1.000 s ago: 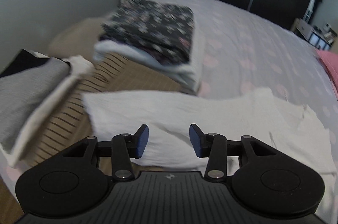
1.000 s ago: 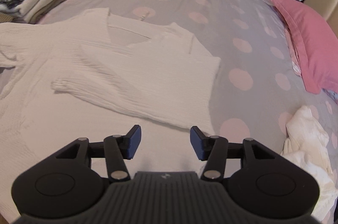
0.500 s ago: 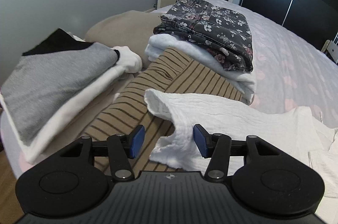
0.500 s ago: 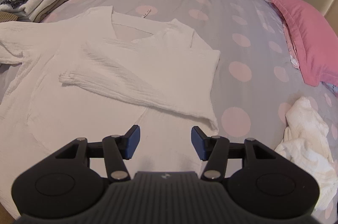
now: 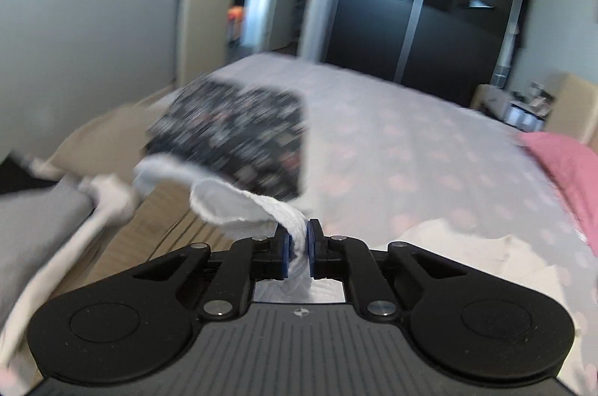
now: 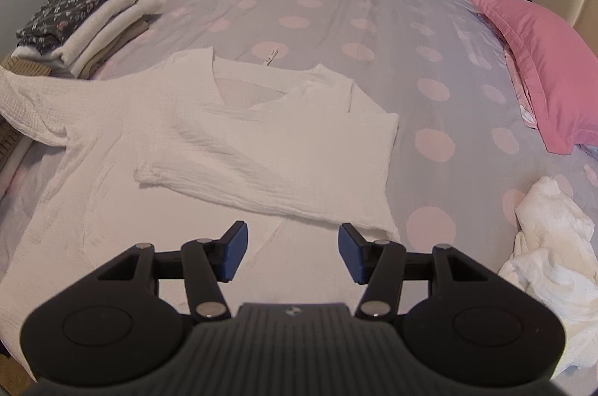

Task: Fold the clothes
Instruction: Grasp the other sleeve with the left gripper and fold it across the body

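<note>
A white crinkled top [image 6: 194, 149] lies flat on the bed, its right sleeve folded across the chest. Its left sleeve [image 6: 26, 108] stretches off to the left. My left gripper [image 5: 298, 246] is shut on the end of that sleeve [image 5: 239, 209] and holds it lifted above the bed; the view is blurred. My right gripper [image 6: 291, 254] is open and empty, hovering above the lower part of the top.
A stack of folded clothes [image 6: 78, 22] with a dark floral piece [image 5: 231, 138] on top sits at the bed's left side. A grey folded pile [image 5: 33, 228] lies at far left. A pink pillow [image 6: 542, 59] and a crumpled white garment [image 6: 553, 246] are on the right.
My left gripper has closed on the end of the white sleeve and lifted it, swinging right. My right gripper has stayed open and drawn back slightly.
</note>
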The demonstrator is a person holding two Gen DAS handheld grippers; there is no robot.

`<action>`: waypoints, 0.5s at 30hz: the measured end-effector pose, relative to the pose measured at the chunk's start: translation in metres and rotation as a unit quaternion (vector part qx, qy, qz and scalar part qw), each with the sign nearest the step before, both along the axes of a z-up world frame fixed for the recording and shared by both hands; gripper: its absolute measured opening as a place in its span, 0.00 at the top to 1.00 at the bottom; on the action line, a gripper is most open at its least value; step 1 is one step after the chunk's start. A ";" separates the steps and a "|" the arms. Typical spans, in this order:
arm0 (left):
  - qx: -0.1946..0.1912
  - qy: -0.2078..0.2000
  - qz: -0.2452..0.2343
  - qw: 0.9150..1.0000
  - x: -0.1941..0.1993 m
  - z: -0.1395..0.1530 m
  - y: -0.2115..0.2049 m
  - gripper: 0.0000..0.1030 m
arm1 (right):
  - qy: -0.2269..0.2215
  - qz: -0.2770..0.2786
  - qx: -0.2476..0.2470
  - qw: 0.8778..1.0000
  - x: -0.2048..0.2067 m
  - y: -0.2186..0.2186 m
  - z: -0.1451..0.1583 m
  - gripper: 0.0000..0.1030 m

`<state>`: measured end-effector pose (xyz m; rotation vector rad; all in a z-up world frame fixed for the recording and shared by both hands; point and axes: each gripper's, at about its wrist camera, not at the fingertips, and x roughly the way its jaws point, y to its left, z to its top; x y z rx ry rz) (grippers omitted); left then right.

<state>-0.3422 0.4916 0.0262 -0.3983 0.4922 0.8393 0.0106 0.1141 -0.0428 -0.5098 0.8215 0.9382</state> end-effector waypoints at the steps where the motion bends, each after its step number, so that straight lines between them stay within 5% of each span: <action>1: 0.008 0.004 -0.017 1.000 0.011 0.008 -0.003 0.93 | 0.001 -0.001 0.002 1.000 0.002 0.000 0.002 0.44; 8: 0.032 0.022 -0.136 0.990 0.113 0.043 -0.031 0.93 | 0.003 -0.017 0.008 1.000 0.020 -0.004 0.009 0.44; 15: 0.000 0.080 -0.239 0.968 0.224 0.014 -0.065 0.93 | 0.007 -0.044 0.018 0.999 0.042 -0.012 0.014 0.44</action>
